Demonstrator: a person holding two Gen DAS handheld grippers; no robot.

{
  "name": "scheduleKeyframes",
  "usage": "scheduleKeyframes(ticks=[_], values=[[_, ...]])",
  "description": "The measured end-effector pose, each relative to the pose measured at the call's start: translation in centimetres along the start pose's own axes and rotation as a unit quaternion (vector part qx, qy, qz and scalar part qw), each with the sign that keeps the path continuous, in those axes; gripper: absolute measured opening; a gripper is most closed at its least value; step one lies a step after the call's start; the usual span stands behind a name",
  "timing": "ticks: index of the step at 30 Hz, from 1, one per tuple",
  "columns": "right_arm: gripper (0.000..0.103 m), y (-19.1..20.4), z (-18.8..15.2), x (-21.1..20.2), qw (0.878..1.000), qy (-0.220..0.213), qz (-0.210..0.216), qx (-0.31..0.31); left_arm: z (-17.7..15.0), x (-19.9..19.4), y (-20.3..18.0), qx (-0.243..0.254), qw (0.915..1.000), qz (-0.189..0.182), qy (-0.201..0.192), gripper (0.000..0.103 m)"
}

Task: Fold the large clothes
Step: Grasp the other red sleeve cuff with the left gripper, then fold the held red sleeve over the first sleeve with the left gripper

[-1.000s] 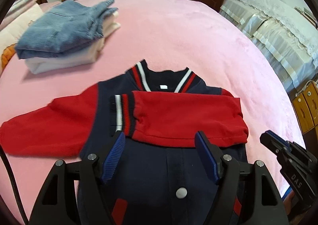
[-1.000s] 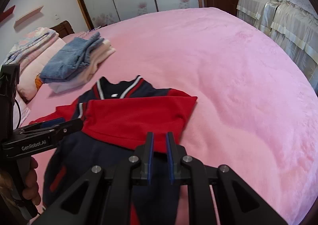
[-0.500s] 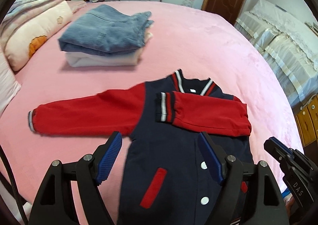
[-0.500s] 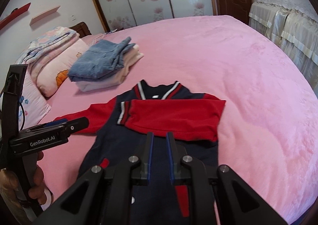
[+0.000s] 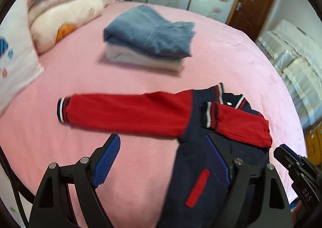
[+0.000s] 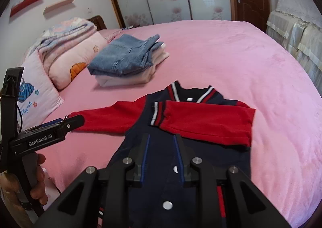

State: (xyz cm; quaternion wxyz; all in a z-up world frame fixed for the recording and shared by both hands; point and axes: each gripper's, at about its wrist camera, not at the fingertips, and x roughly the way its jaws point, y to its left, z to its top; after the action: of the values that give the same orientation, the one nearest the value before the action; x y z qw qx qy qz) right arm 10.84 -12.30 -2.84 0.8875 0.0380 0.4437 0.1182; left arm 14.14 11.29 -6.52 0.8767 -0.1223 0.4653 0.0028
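Observation:
A navy jacket with red sleeves lies face up on the pink bed. One red sleeve is folded across the chest. The other sleeve stretches out flat to the left. My left gripper hovers just in front of that outstretched sleeve, its jaws wide and still opening, with nothing between them. My right gripper hangs over the navy front below the folded sleeve. Its jaws are opening from a narrow gap and hold nothing. The left gripper's tip shows near the outstretched sleeve's cuff, held by a hand.
A stack of folded clothes with jeans on top sits further back on the bed. Pillows and folded quilts line the left side. A second bed with a pale cover stands to the right, beyond a gap.
Both views have drawn back and swung left, so the whole outstretched sleeve and the pillows now show. The left jaws have widened. The right jaws have parted a little.

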Motion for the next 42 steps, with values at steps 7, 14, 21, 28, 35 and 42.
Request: scheduleKeyframes(ticks=[7,14,21,28,35,42], values=[[0.024,3.3,1.0,4.0,1.0,0.023,0.009,-0.014,-0.9,4.6,7.4,-0.104,0.993,-0.032,0.048,0.083],[0.024,4.7,1.8,7.9,0.999,0.045,0.011,0.008,-1.8,8.5,12.8,-0.17,0.98,-0.082,0.065,0.083],[0.023,5.3,1.4,9.5,0.998,0.062,0.009,0.005,-3.2,11.4,18.0,-0.295,0.9367,-0.186,0.026,0.083],[0.024,4.0,0.7,10.6,0.997,0.078,0.008,0.025,-2.4,12.4,19.4,-0.348,0.9214,-0.171,-0.028,0.02],[0.024,2.3,0.4,9.3,0.998,0.062,0.008,0.032,1.5,9.4,13.9,-0.259,0.9592,-0.089,-0.071,0.002],[0.024,-2.6,0.4,6.5,0.996,0.031,-0.016,0.076,5.6,6.6,-2.5,-0.029,0.985,-0.143,-0.092,0.002]])
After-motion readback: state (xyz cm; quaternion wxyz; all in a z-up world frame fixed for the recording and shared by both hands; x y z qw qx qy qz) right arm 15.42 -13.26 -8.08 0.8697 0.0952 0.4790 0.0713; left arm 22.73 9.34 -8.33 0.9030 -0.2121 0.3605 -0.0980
